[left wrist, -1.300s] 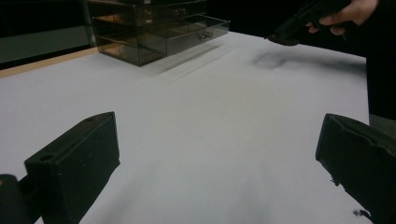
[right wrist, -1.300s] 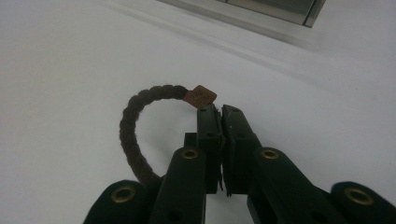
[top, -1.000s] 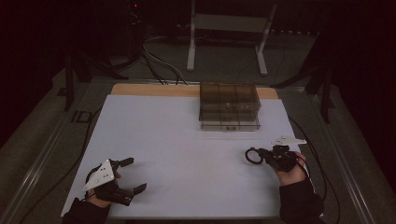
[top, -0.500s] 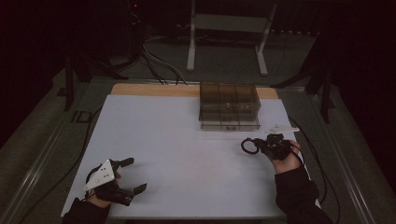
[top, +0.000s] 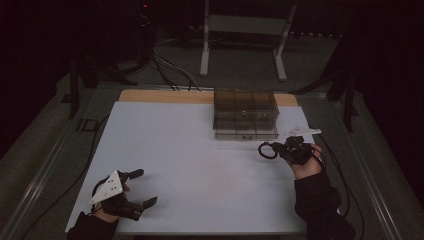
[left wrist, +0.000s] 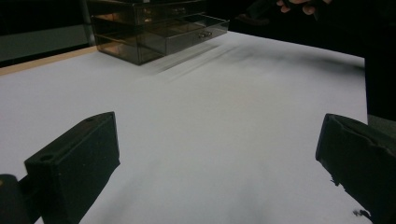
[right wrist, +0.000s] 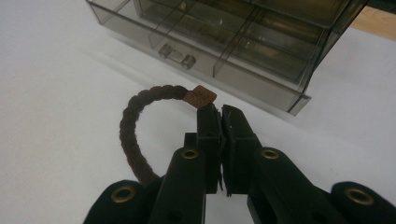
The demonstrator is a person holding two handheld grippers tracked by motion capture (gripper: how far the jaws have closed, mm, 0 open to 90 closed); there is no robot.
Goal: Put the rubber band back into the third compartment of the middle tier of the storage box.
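Observation:
My right gripper [top: 276, 148] [right wrist: 220, 113] is shut on a dark brown braided loop [top: 266, 150] [right wrist: 135, 116] with a small tan tag [right wrist: 200, 96], and holds it above the white mat just in front of the box's right end. The loop curls out to the left of the jaws. The smoky clear drawer box [top: 245, 114] [right wrist: 233, 42] [left wrist: 154, 28] stands at the back of the mat, its lowest drawer pulled out a little, handle [right wrist: 177, 55] toward me. My left gripper [top: 144, 188] [left wrist: 219, 140] rests open near the mat's front left corner, nothing between its jaws.
The white mat [top: 190, 160] covers most of the table; a wooden strip [top: 160, 96] shows along its far edge. Cables [top: 170, 70] and a white stand [top: 245, 30] lie on the floor behind. A cable [top: 345, 180] trails off the right gripper along the table's right side.
The right gripper has carried the braided loop away from me, closer to the drawer box. The left gripper has stayed put.

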